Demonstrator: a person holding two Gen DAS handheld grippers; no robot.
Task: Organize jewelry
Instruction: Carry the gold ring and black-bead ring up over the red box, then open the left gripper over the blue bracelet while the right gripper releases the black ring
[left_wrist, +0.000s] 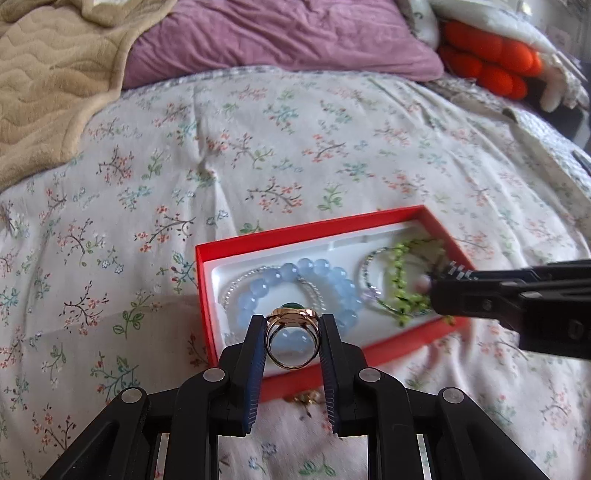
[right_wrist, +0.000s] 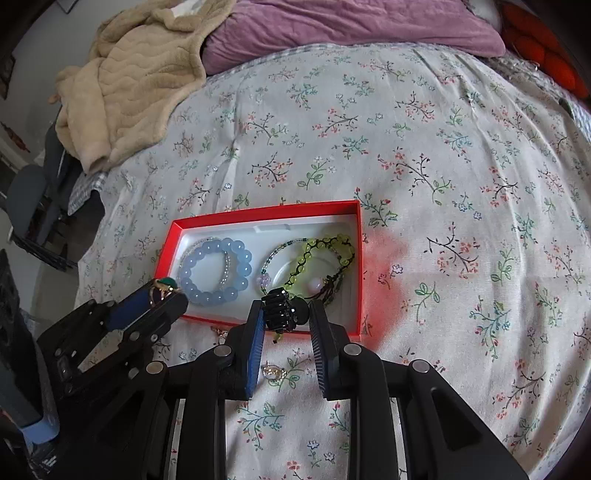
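The left tool (left_wrist: 292, 334) reaches in low over the near-left corner of the red box (left_wrist: 373, 216), its fingers clamped on a gold ring (left_wrist: 292, 341) with a green stone; the ring stands upright between the pads, above the box's near rim. The right tool (right_wrist: 285, 314) comes in over the box's near wall, right of the left tool, clamped on a black beaded bracelet (right_wrist: 280, 310) that bunches against its left finger. The box lies on a floral bedspread (right_wrist: 443, 147), and inside it a pale blue bead bracelet (right_wrist: 214, 271) sits in the left half with a thin silver strand, while a tangle of green bead strands (right_wrist: 314, 254) fills the right half. A small gold piece (right_wrist: 275, 372) rests on the bedspread just in front of the box.
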